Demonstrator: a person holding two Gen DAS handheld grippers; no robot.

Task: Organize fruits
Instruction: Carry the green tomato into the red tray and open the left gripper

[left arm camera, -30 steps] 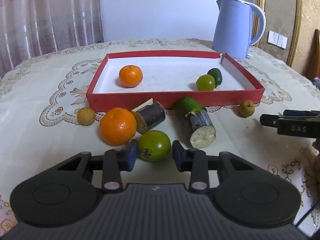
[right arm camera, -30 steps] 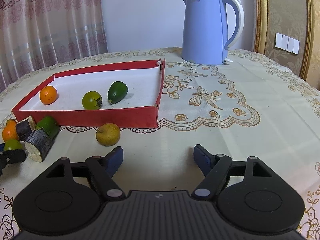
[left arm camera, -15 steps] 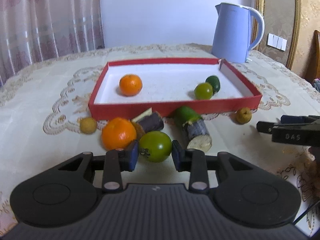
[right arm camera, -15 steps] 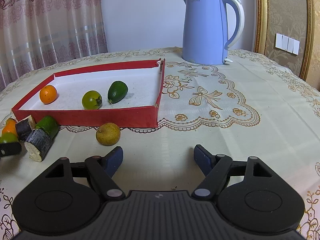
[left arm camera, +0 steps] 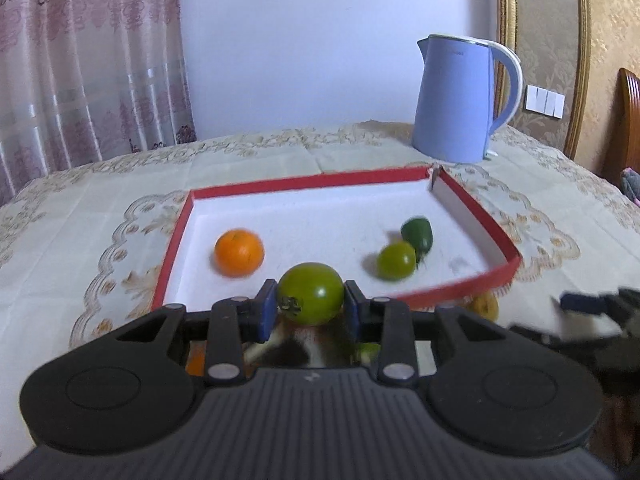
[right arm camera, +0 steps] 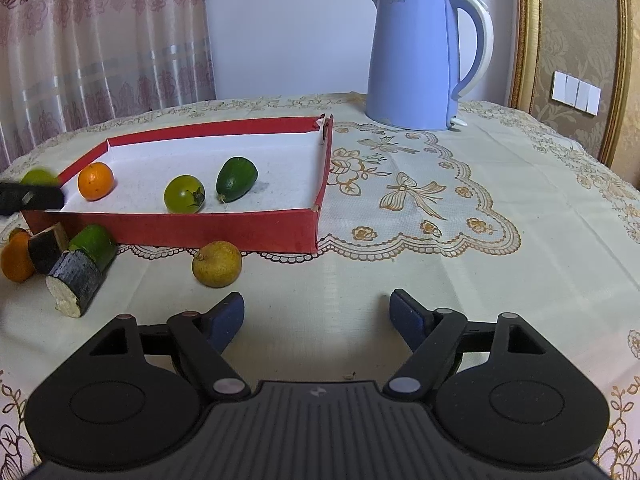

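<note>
My left gripper (left arm camera: 311, 312) is shut on a green tomato (left arm camera: 311, 298) and holds it above the near edge of the red tray (left arm camera: 496, 236). It also shows at the left edge of the right wrist view (right arm camera: 38, 178). In the tray lie an orange (left arm camera: 239, 253), a second green tomato (left arm camera: 396, 261) and a dark green fruit (left arm camera: 418, 235). My right gripper (right arm camera: 318, 318) is open and empty, low over the tablecloth. In front of the tray lie a yellow-brown fruit (right arm camera: 217, 264), two sugarcane pieces (right arm camera: 78, 276) and another orange (right arm camera: 15, 258).
A blue electric kettle (right arm camera: 420, 60) stands behind the tray on the right. The round table has an embroidered cloth (right arm camera: 440, 208). Curtains hang at the back left.
My left gripper closed on the green tomato and lifted it off the table, up and forward over the tray's front edge. The right gripper stayed still.
</note>
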